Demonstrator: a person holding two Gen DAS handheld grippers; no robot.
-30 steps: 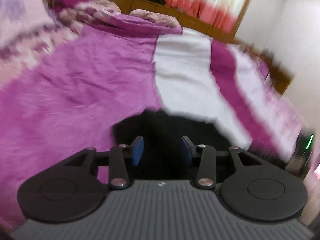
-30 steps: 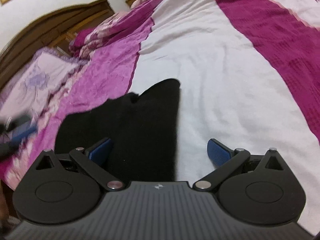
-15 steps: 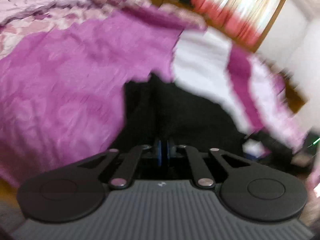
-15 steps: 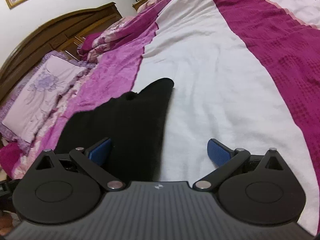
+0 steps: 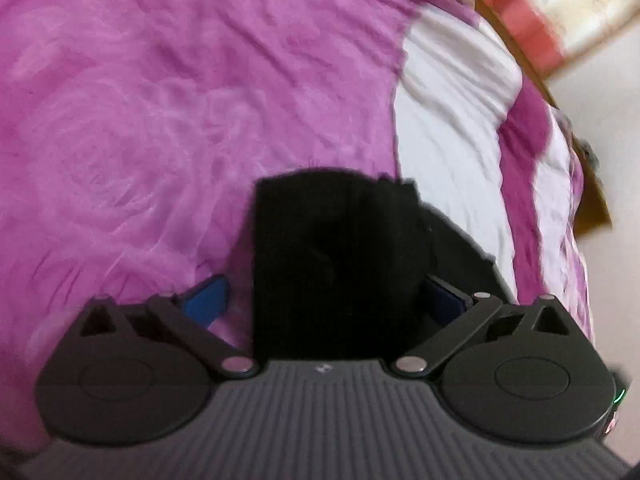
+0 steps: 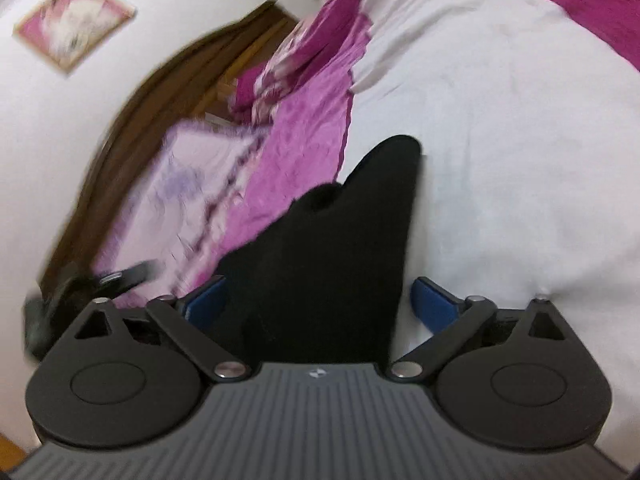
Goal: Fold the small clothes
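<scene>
my left fingers (image 5: 325, 300) have just sprung wide and let go of the black garment (image 5: 336, 256), which lies between them on the bed (image 5: 160, 100) near its edge. my right fingers (image 6: 320, 300), wide too, have just narrowed slightly, gripping nothing. i judge one fold done.

A bed (image 6: 500, 128) under a purple, white and magenta cover fills the room, with a dark wooden headboard (image 6: 168, 92) at its head, a framed picture (image 6: 74, 24) above that, and red-and-cream curtains (image 5: 560, 8) beyond its far side.
</scene>
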